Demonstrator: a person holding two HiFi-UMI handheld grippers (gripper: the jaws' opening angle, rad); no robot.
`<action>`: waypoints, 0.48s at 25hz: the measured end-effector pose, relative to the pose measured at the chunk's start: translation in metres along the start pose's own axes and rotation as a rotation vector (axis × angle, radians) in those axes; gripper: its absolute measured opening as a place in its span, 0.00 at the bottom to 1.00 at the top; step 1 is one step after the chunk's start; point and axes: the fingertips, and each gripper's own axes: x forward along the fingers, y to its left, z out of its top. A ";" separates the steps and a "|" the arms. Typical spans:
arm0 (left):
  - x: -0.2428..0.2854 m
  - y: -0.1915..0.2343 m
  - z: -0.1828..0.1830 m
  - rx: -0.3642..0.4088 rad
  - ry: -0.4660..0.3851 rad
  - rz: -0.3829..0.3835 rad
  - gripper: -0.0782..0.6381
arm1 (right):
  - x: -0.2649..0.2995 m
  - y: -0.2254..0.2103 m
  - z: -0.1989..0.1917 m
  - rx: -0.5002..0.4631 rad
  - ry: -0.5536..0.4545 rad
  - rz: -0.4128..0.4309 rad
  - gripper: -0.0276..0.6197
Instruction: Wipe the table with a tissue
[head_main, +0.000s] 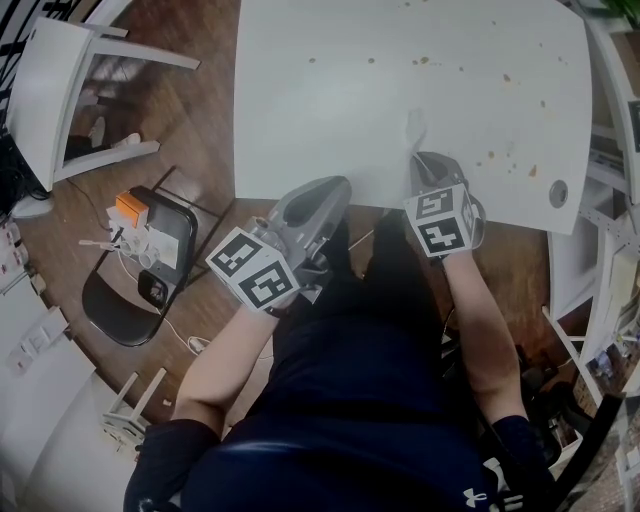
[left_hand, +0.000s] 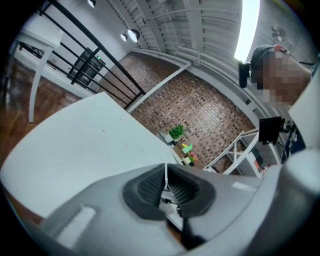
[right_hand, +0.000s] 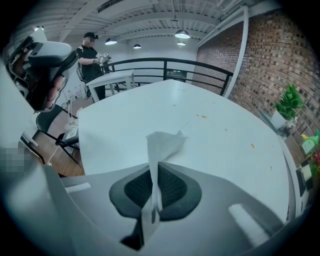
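Observation:
The white table (head_main: 330, 100) carries brown crumbs and stains (head_main: 505, 150) toward its right side; they also show as specks (right_hand: 202, 116) in the right gripper view. My right gripper (head_main: 425, 160) hangs over the near edge, pointing steeply down, shut on a white tissue (head_main: 415, 128). The tissue (right_hand: 162, 145) sticks up crumpled from between the closed pads of the right gripper (right_hand: 152, 185). My left gripper (head_main: 335, 190) sits at the table's near edge, left of the right one, almost level. The left gripper (left_hand: 166, 175) is shut; a thin white sliver shows at the seam.
A white chair (head_main: 60, 90) stands at the far left, and a black chair (head_main: 140, 265) with small items sits on the wooden floor. White shelving (head_main: 610, 250) lines the right. A person (right_hand: 92, 60) stands by a black railing beyond the table.

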 end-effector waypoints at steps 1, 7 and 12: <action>0.001 -0.001 -0.001 0.001 0.001 -0.001 0.12 | -0.001 -0.005 -0.002 0.008 0.001 -0.008 0.06; 0.008 -0.006 -0.006 0.002 0.013 -0.003 0.12 | -0.006 -0.041 -0.017 0.051 0.014 -0.062 0.06; 0.015 -0.011 -0.007 0.007 0.020 -0.010 0.12 | -0.009 -0.058 -0.032 0.118 0.019 -0.083 0.06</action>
